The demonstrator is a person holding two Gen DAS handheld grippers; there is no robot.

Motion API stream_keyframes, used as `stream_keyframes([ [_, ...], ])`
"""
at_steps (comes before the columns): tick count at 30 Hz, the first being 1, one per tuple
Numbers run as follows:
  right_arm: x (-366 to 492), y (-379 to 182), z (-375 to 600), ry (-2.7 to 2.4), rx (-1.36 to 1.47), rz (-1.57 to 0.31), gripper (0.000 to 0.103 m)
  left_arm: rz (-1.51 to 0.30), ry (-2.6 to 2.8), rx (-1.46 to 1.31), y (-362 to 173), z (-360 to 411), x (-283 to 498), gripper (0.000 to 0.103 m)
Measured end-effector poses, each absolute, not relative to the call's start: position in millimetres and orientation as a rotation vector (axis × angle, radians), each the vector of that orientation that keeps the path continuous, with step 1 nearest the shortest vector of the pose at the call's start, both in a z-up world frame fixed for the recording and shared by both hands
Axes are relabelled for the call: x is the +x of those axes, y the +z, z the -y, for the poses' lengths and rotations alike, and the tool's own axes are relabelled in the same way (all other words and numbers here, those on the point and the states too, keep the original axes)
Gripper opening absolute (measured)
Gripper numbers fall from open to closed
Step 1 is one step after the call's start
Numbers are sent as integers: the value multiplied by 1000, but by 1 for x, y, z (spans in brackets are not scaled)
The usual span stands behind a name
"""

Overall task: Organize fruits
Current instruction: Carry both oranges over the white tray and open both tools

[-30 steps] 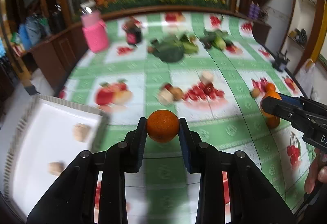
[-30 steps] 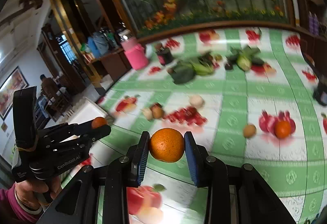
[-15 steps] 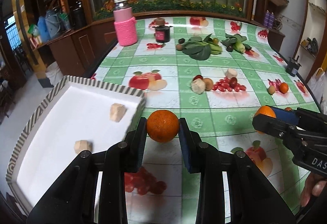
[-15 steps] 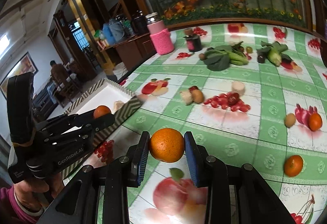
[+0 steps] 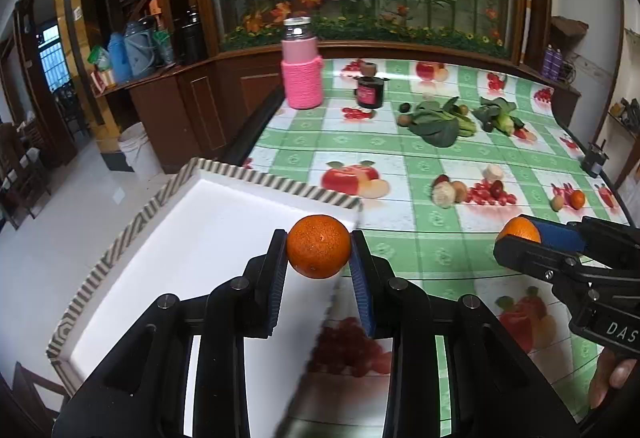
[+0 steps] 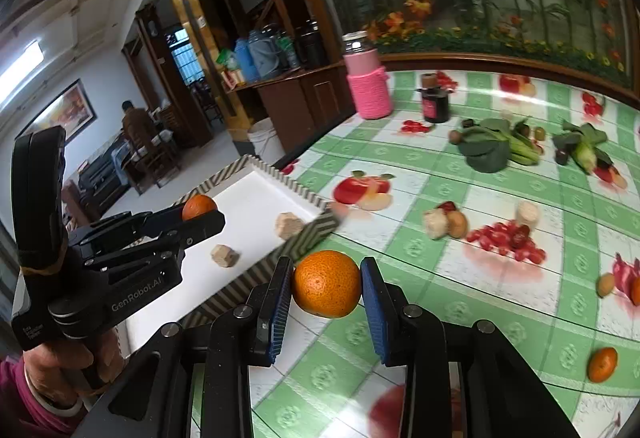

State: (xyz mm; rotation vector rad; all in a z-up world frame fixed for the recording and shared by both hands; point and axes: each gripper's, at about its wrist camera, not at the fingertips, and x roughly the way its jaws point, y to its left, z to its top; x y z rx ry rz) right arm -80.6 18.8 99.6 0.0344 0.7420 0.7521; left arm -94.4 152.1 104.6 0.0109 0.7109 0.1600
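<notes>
A: Nearest, we list the left gripper (image 5: 319,252): black frame, ribbed blue pads, clamped on a round, pitted left orange (image 5: 319,247), held above the near edge of the tray (image 5: 132,226).

B: We add the right gripper (image 6: 326,285), same build, squeezing the right orange (image 6: 326,284), dimpled and glossy, over the desk (image 6: 448,278) just beside the tray's corner.

A: Tray: rectangular, smooth white floor, grey-and-cream striped rim. Inside, two pale faceted chunks (image 6: 289,225); what they are we cannot tell.

B: Desk cover: shiny green-and-white checked cloth with printed fruit. We note a loose small orange (image 6: 603,364) at the right.

A: Mid-desk, a knobbly beige lump (image 5: 444,194) beside a brown oval fruit (image 5: 459,191).

B: Farther back, dark leafy greens (image 5: 438,123), a black jar (image 5: 370,92), and a bottle in a pink knitted sleeve (image 5: 302,78).
</notes>
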Motion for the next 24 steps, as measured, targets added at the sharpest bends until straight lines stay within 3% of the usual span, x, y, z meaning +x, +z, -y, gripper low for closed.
stream_keyframes([
  [24,-71,79,-130,922,-106,-820,33,-795,324,-67,81,-263,-104,30],
])
